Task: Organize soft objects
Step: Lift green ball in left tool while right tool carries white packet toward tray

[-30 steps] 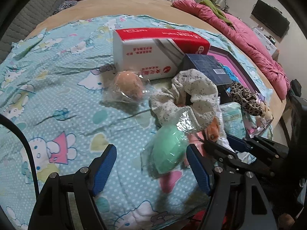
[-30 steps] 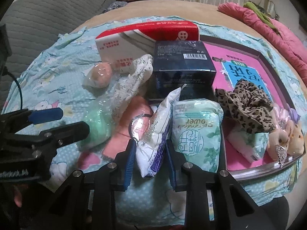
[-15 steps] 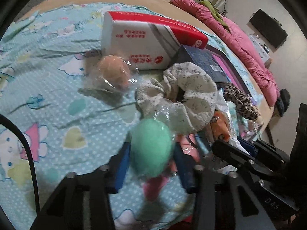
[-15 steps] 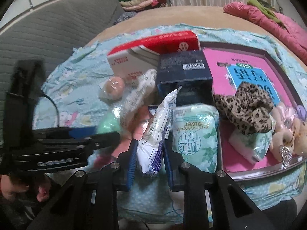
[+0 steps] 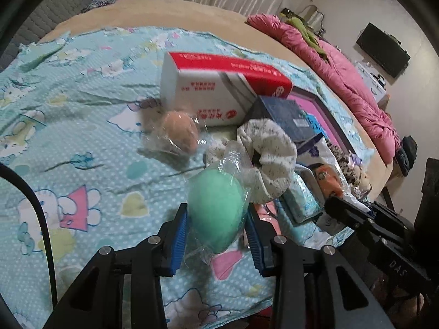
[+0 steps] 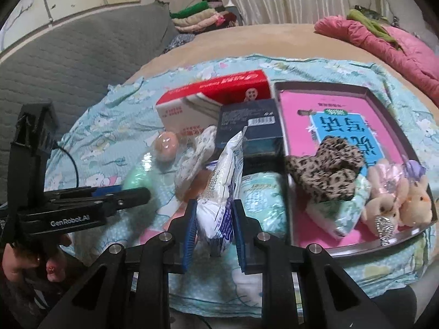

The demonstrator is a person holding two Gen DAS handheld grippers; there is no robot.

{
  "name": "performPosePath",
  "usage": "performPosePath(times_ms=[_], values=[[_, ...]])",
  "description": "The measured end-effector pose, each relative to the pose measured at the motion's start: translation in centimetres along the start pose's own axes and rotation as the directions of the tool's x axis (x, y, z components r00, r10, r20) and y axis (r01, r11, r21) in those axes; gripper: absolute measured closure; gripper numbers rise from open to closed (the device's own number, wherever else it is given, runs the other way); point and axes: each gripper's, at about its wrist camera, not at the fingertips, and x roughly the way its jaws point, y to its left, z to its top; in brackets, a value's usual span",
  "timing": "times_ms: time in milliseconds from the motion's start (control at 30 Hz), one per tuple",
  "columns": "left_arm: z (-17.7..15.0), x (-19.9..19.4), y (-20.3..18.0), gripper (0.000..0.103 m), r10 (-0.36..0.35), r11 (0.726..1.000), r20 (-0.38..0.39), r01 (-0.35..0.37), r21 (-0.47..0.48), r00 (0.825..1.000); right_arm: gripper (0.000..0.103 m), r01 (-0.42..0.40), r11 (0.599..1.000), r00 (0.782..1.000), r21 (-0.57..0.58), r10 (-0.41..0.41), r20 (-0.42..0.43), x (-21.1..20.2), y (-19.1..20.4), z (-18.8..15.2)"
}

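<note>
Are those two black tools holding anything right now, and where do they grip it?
Yes. The left tool clamps the wrapped green sponge across its sides; the right tool pinches the white packet near its lower end.

Open blanket left; red-white box, dark box, tray crowd right

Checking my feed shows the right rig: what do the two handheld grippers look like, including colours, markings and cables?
Both are black, angular frames with silver bolt heads and ribbed blue pads lining the jaws. The left gripper has a thin black cable arcing beside it, and white "GenRobot.AI" lettering on its side in the right wrist view. The right gripper shows "DAS" lettering in the left wrist view.
</note>
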Motion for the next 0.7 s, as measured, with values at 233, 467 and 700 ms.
performPosePath(times_ms=[233, 467, 700], values=[[0.2, -1.4, -0.8, 0.063, 0.024, 1.000, 0.030, -0.024, 0.012, 0.999, 0.079, -0.028, 0.998, 0.999, 0.049, 0.026, 0.031, -1.0, -1.2, 0.3], [0.6, -3.0, -2.5, 0.063, 0.037, 0.999, 0.072, -0.040, 0.035, 0.997, 0.080, -0.046, 0.996, 0.995, 0.078, 0.039, 0.094, -2.6, -2.3, 0.9], [1.3, -4.4, -4.3, 0.063, 0.030, 0.998, 0.104, -0.036, 0.051, 0.994, 0.080, -0.050, 0.995, 0.985, 0.087, 0.035, 0.166, -4.5, -3.1, 1.5]])
